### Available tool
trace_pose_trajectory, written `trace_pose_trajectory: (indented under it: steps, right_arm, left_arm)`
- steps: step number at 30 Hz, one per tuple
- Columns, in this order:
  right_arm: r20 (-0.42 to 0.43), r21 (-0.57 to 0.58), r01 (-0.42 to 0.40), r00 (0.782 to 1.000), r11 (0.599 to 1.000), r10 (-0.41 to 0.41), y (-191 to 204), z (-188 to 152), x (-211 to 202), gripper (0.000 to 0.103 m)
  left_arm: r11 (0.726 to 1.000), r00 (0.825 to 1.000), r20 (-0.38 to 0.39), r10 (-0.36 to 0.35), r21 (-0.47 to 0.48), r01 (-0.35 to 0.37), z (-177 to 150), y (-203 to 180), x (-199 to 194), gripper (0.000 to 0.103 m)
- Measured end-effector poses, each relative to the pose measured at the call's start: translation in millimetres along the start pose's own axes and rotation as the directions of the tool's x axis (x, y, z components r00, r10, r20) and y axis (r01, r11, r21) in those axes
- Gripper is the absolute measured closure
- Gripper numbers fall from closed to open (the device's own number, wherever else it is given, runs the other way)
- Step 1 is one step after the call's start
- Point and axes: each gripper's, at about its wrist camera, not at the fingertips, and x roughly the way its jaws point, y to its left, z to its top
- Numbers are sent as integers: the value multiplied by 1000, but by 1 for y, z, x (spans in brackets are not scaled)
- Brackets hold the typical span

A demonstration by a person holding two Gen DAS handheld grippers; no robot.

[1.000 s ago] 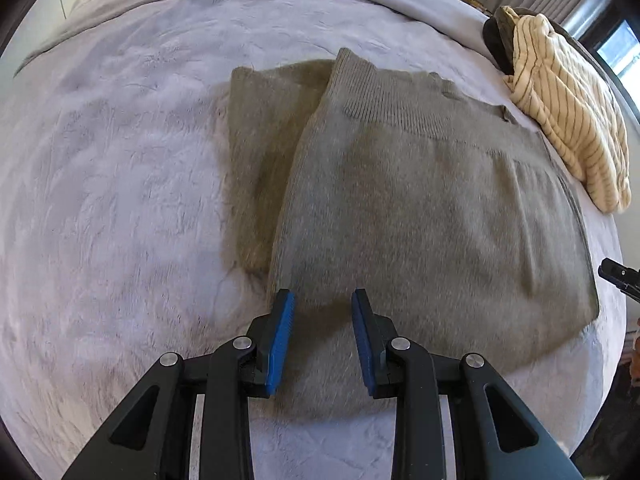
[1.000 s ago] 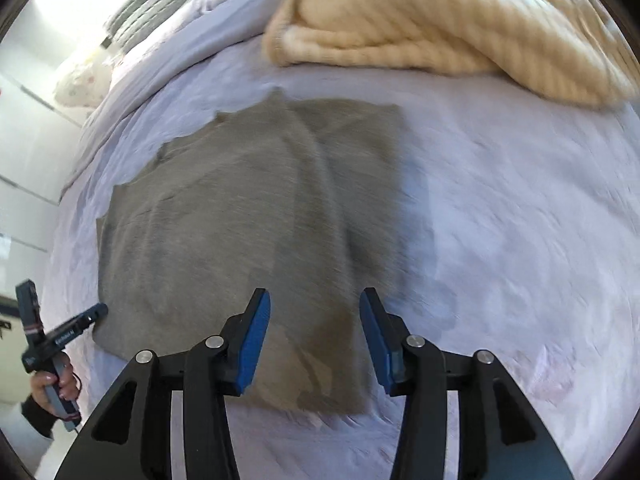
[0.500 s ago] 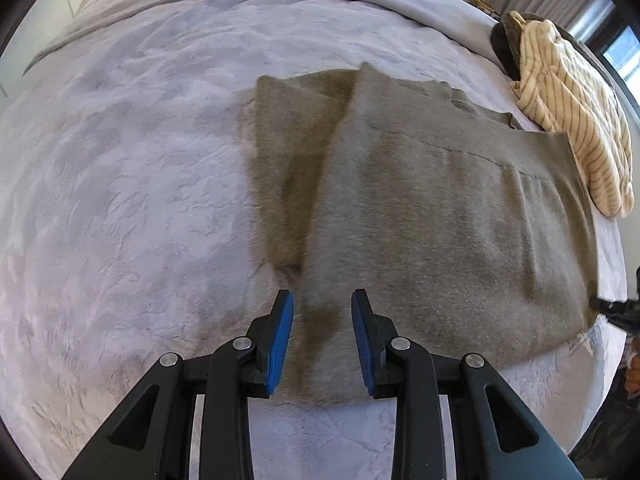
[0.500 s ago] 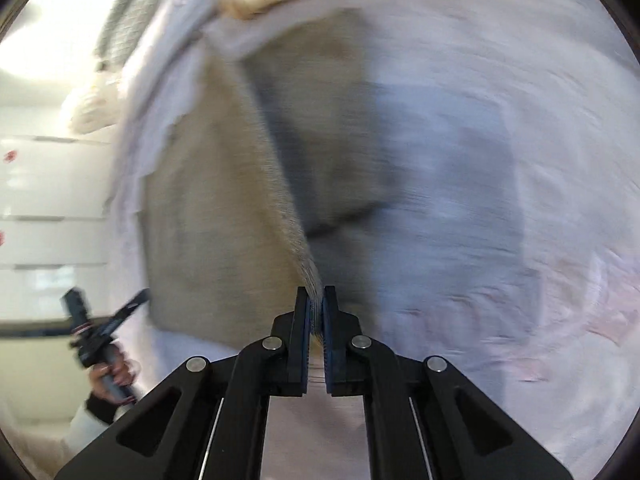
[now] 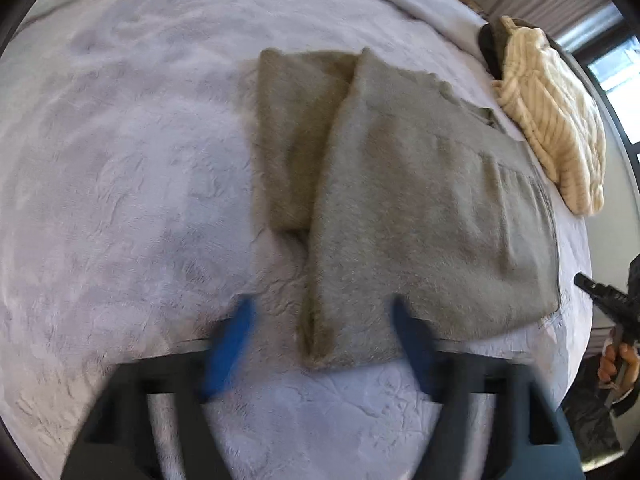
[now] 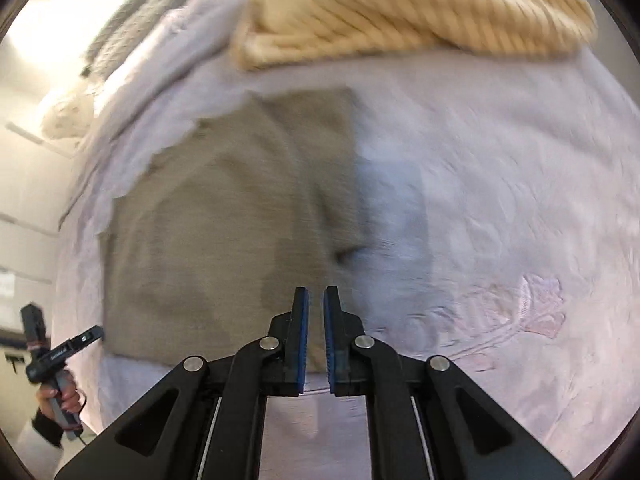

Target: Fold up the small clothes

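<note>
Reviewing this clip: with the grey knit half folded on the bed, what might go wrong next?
1. The left tongs are spread wide over the near corner of the grey knitted garment; closing there may pinch only the top layer, or the pale lilac bedspread too.
2. The right tongs look nearly closed with a slim gap and no cloth visibly between them, so they may hold nothing.
3. The cream striped knit lies right at the garment's far edge; a pull could drag it.
</note>
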Motion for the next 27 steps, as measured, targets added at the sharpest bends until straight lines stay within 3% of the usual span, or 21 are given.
trace_pose_trajectory:
  steps: [2,6,8,13,16,17,18,19,20,25,27]
  right_arm:
    - [-27,-53,-39,999,998,38,22,-2,5,94]
    - [-133,-106,-24,991,994,10,48,-13,44,94]
    - [-196,-48,-30,980,998,20,40,-21,69,94]
    - [-195,36,-57,979,998,62,27,-25,71,94]
    - [-207,9,-44,977,999,45,28,-24,70,94]
    - [-209,2,-37,977,999,37,29,-24,71,94]
    - [-209,-3,-33,977,999,31,27,-28,70,94]
    - [-210,-10,-28,977,1000,25,29,-25,72,94]
    - [-209,-17,-26,978,1000,22,29,-27,69,94]
    - [-207,-11,-30,978,1000,27,28,-27,71,94]
    - [-208,-12,-26,978,1000,23,29,-29,72,94]
  left_arm:
    - [999,999,1,-34,41,33,-1,-6,0,27]
    - [994,997,-23,-76,72,77,-4,-13,5,29]
    - [989,995,-30,-91,111,94,-4,-17,6,40]
    - [969,982,-47,-184,159,189,-1,-26,5,44]
    - [971,985,-89,-146,175,160,-2,-27,18,44]
    - [974,985,-109,-136,168,153,-1,-25,23,47]
    - [976,984,-123,-125,163,145,-3,-23,27,57]
    - [976,986,-128,-107,176,129,-4,-23,27,91]
    - [975,987,-133,-89,192,114,-5,-22,27,97]
    - [975,993,-71,-99,191,111,-13,-18,2,97]
    - [983,991,-95,-90,151,104,-17,-8,11,97]
